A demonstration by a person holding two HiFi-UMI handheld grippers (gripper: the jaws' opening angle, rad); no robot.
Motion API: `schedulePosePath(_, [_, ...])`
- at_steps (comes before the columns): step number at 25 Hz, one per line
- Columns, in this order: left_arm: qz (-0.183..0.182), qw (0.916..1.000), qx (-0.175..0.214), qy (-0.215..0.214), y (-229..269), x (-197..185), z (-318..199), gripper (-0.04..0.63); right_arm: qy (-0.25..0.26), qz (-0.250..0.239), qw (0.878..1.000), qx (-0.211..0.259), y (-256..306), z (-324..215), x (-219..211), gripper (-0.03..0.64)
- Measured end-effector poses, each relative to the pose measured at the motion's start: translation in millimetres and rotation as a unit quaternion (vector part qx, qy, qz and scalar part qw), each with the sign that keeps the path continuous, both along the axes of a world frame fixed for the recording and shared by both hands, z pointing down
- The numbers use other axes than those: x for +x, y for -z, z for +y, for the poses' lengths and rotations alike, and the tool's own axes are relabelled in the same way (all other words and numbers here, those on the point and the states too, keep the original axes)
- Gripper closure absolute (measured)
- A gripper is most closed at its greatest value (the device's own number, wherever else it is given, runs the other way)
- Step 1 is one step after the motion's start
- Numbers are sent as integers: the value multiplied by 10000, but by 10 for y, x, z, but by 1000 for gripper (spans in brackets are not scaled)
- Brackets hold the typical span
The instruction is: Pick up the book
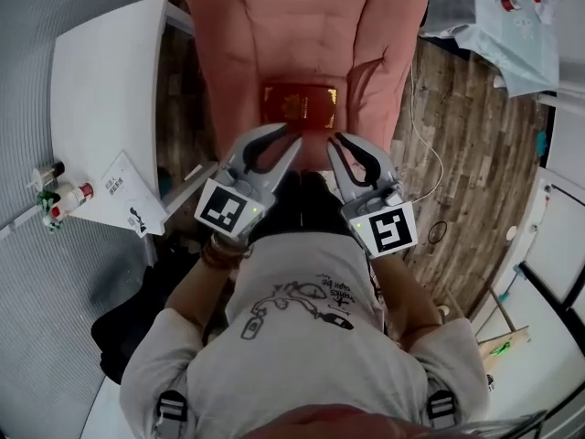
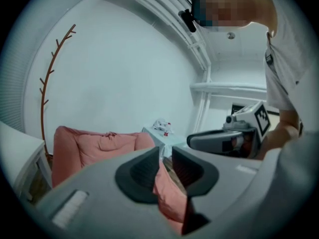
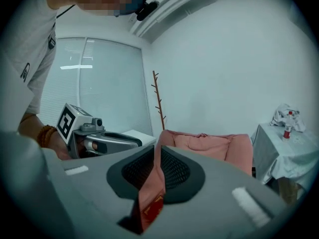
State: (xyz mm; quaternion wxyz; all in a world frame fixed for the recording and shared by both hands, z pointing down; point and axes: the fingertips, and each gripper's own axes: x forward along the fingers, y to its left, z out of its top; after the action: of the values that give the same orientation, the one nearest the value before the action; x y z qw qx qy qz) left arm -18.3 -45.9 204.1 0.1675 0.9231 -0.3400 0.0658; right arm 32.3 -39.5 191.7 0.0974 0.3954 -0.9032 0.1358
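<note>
Book [image 1: 300,105]: one, dark red, with gold print too blurry to read. Only a thin strip of it shows through the right gripper's crack. Two grippers, the left gripper [image 1: 291,135] and the right gripper [image 1: 336,141], are each open just a crack and hold nothing. It lies flat just past their tips, on the one pink chair [image 1: 228,35].

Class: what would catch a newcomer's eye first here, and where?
A dark red book with gold print lies on the seat of a salmon-pink padded armchair. Just short of it, the grey left gripper and grey right gripper point at it, jaws barely apart and empty.
</note>
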Motion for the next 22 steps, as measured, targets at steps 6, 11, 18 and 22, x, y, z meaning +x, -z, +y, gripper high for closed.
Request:
schedulePosePath(6, [-184,9992,-343,-64,-852,-118,-167,482,-39,148,9991,-407,-819,-140,38,526])
schedulePosePath(11, [-369,9957,-848,-28,-1704,-223,-250,425,-29,278,9956,-892,-1661,-232,49,457])
schedulePosePath(18, [-570,9884,-1402,90,-2811,-403,-328,374,-145,439,9892,-1390,-2792,-370,79,402])
schedulePosePath(22, [-793,9827,-1665,144,-3441,-499,-403,324,-192,520,9841,-1690,-3473,-426,69,376])
